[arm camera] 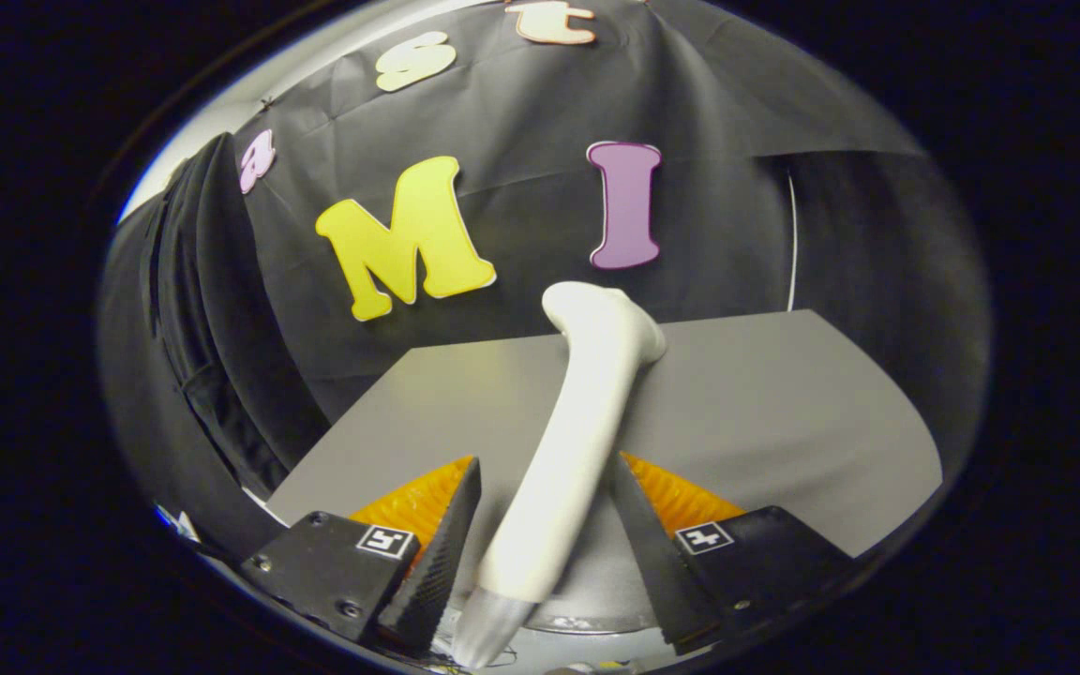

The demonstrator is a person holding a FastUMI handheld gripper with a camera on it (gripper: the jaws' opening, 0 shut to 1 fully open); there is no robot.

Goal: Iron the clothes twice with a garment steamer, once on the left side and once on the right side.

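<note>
A white garment steamer (577, 422) lies lengthwise between my fingers. Its rounded head points away from me over the grey table (784, 412), and its grey tail end sits close to the camera. My gripper (545, 466) is open around the steamer's handle. A strip of table shows between the left finger (446, 534) and the handle, while the right finger (638, 525) stands close beside it near the tip. A dark garment (188, 309) hangs in folds well off to the left, beyond the table's left edge.
The grey table stretches ahead and to the right of the steamer, ending at the black cloth wall. A thin white cord (792, 244) runs down the wall behind the table's far right corner.
</note>
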